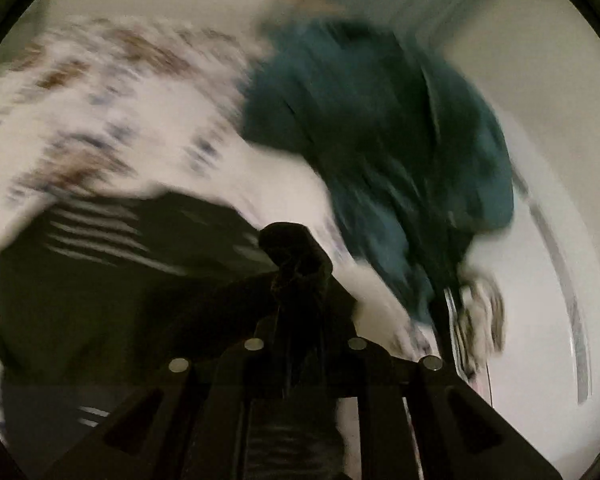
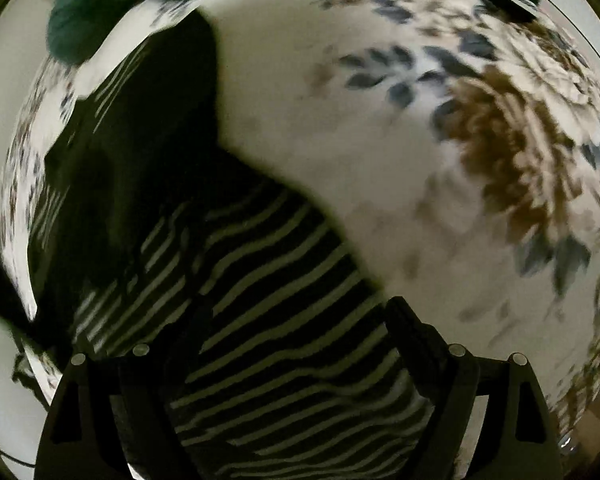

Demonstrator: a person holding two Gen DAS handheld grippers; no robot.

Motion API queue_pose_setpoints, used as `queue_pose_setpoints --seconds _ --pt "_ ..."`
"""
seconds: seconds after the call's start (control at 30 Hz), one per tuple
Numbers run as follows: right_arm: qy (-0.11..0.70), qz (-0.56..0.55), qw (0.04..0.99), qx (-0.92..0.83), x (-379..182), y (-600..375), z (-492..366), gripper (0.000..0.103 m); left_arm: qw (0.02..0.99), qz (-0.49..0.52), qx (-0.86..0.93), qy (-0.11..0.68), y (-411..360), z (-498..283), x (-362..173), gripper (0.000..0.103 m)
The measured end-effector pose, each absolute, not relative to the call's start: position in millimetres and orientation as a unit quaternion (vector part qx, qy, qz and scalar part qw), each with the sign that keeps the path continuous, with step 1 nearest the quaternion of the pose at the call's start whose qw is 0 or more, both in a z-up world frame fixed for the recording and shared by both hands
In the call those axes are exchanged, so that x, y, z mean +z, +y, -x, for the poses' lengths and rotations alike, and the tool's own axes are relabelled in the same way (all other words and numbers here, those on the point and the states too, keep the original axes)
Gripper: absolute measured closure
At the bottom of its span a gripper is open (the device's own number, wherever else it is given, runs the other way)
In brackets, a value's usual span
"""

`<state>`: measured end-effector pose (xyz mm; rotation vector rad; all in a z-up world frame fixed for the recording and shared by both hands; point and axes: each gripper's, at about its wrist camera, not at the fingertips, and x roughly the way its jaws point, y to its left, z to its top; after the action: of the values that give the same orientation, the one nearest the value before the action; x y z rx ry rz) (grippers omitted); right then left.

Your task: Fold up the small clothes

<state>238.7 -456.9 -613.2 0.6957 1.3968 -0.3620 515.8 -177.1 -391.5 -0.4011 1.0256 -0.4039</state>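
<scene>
Between right gripper [image 2: 288,360] fingers, spread wide, striped garment [image 2: 284,320] unclamped; slip risked. Left gripper [image 1: 296,248] pinched on dark cloth [image 1: 112,288].

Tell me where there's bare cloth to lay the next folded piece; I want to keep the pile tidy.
The widest free patch is the plain pale stretch of the floral cloth, between the striped garment and the brown flower print. The far left is crowded: the green garment lies there. The left gripper looks shut on dark fabric.
</scene>
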Motion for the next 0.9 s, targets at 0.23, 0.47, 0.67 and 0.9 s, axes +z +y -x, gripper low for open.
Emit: queue_pose_setpoints --seconds 0.23,0.47,0.67,0.9 --pt "0.622 -0.323 0.704 -0.113 -587.3 -530.1 -232.7 0.013 0.834 0.139 -0.181 0.501 -165.7 -492.4 -384.3 0.024" --pt "0.605 -0.323 0.727 -0.032 -562.1 -538.3 -311.4 0.013 0.869 0.056 0.090 0.483 19.0 -457.5 -398.2 0.013" --pt "0.617 -0.253 0.745 -0.006 -585.5 -453.6 -440.3 0.014 0.835 0.081 0.188 0.511 108.2 -444.3 -440.4 0.013" --pt "0.660 -0.107 0.742 -0.041 -623.4 -402.6 -490.1 0.096 0.815 0.136 0.212 0.523 116.7 -448.2 -476.2 0.013"
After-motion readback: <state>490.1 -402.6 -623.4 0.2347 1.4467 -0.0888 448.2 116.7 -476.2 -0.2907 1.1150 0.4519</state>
